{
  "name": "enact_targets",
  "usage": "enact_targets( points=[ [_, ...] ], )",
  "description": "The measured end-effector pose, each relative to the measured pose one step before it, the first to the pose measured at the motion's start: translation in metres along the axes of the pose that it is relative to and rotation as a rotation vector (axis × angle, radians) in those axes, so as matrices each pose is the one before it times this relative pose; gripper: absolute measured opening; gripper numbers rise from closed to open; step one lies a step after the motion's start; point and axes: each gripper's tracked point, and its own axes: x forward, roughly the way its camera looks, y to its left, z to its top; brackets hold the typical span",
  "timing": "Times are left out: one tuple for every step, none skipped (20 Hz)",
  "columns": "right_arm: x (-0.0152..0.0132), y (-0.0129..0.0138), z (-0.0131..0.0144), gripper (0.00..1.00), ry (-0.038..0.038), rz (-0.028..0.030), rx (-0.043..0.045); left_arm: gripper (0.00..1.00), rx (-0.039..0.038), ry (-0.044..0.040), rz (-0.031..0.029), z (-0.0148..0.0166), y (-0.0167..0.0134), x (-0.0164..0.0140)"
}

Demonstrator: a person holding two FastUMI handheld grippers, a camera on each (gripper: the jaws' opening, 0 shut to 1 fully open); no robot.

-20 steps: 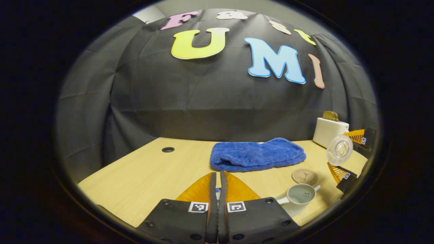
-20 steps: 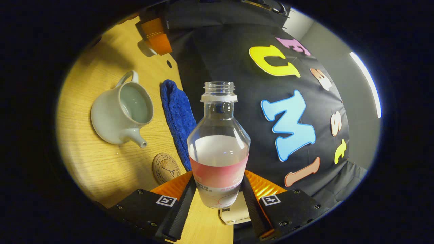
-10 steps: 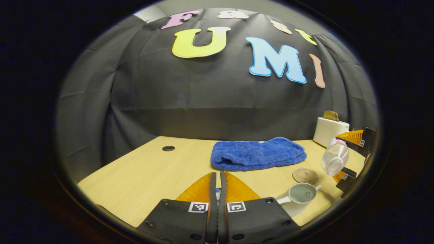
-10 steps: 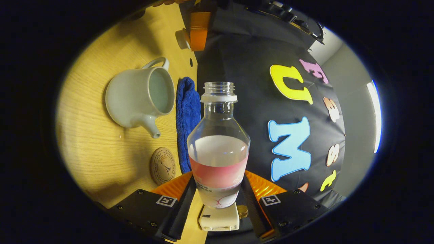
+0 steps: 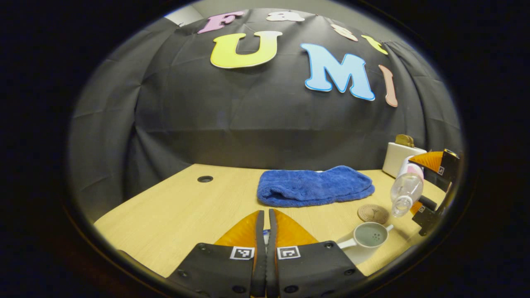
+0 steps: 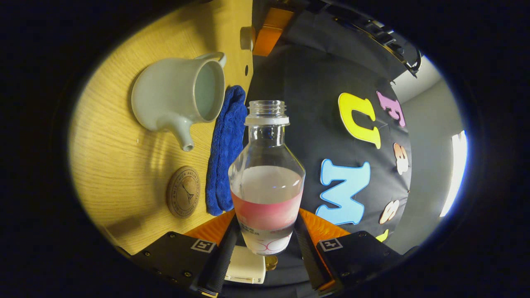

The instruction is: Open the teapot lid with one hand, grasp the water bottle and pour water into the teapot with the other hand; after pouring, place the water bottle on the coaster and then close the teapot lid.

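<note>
The pale teapot [image 5: 369,235] stands open on the wooden table, its strainer holes showing. In the right gripper view the teapot [image 6: 174,99] lies at upper left. My right gripper [image 6: 267,219] is shut on the clear water bottle [image 6: 267,178], which has no cap and is part full. From the left gripper view the bottle [image 5: 405,190] is tipped mouth-down just above and right of the teapot, held by the right gripper [image 5: 430,182]. My left gripper [image 5: 265,215] is shut, a sliver of something between its fingers. In the right gripper view a pale round lid [image 6: 247,38] sits at the left gripper [image 6: 267,31].
A round cork coaster [image 5: 373,214] lies just behind the teapot, the same coaster [image 6: 183,197] beside the blue towel [image 6: 225,149]. The folded towel [image 5: 314,186] lies mid-table. A white toaster [image 5: 399,157] stands at the back right. A cable hole [image 5: 205,179] is at far left.
The right gripper has tipped the bottle further over, so its mouth now points down near the teapot. The left gripper has stayed almost still.
</note>
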Motion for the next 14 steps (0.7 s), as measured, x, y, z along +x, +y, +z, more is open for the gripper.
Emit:
enact_targets(
  points=[
    [0.00091, -0.00071, 0.00003, 0.75, -0.00270, -0.00354, -0.01748, 0.07, -0.00081, 0.00175, 0.00010, 0.00041, 0.00044, 0.00118],
    [0.00093, 0.00034, 0.00098, 0.76, -0.00382, -0.00313, -0.01561, 0.07, -0.00060, 0.00139, -0.00113, -0.00084, -0.00004, -0.00007],
    [0.00064, -0.00040, 0.00074, 0.75, -0.00184, -0.00440, -0.01385, 0.07, -0.00001, 0.00070, 0.00004, -0.00015, -0.00033, 0.00027],
    [0.00176, -0.00176, -0.00008, 0.75, -0.00126, -0.00479, -0.01267, 0.07, 0.00126, 0.00187, 0.00012, -0.00149, -0.00087, -0.00050],
    [0.00117, -0.00140, -0.00048, 0.75, -0.00060, -0.00441, -0.01181, 0.07, 0.00110, 0.00187, 0.00002, -0.00026, 0.00042, 0.00021],
    [0.00108, -0.00131, 0.00060, 0.75, -0.00253, -0.00418, -0.01112, 0.07, 0.00063, 0.00181, 0.00056, -0.00021, -0.00009, 0.00031],
    [0.00128, -0.00100, 0.00100, 0.75, -0.00171, -0.00454, -0.01104, 0.06, 0.00075, 0.00185, 0.00002, 0.00010, 0.00037, 0.00078],
    [-0.00025, -0.00102, 0.00096, 0.75, -0.00349, -0.00380, -0.01101, 0.06, 0.00020, 0.00150, 0.00016, -0.00180, -0.00015, -0.00039],
    [-0.00104, -0.00128, -0.00002, 0.75, -0.00441, -0.00195, -0.00714, 0.06, 0.00092, 0.00190, -0.00036, 0.00006, -0.00034, 0.00055],
    [0.00103, -0.00071, 0.00069, 0.75, -0.00236, 0.00019, -0.00267, 0.06, 0.00129, 0.00183, 0.00097, -0.00084, 0.00046, -0.00023],
    [0.00029, 0.00042, 0.00011, 0.75, -0.00268, 0.00172, -0.00108, 0.06, 0.00103, 0.00232, 0.00002, 0.00031, -0.00009, 0.00050],
    [0.00017, -0.00018, -0.00089, 0.75, -0.00090, -0.00012, -0.00203, 0.06, 0.00042, 0.00219, -0.00040, -0.00137, 0.00007, -0.00022],
    [0.00028, -0.00046, 0.00085, 0.75, -0.00057, -0.00117, -0.00396, 0.06, 0.00008, 0.00189, -0.00133, -0.00030, -0.00045, 0.00032],
    [0.00014, -0.00035, 0.00033, 0.75, -0.00188, -0.00226, -0.00366, 0.05, 0.00044, 0.00253, -0.00074, -0.00127, -0.00052, 0.00076]
  ],
)
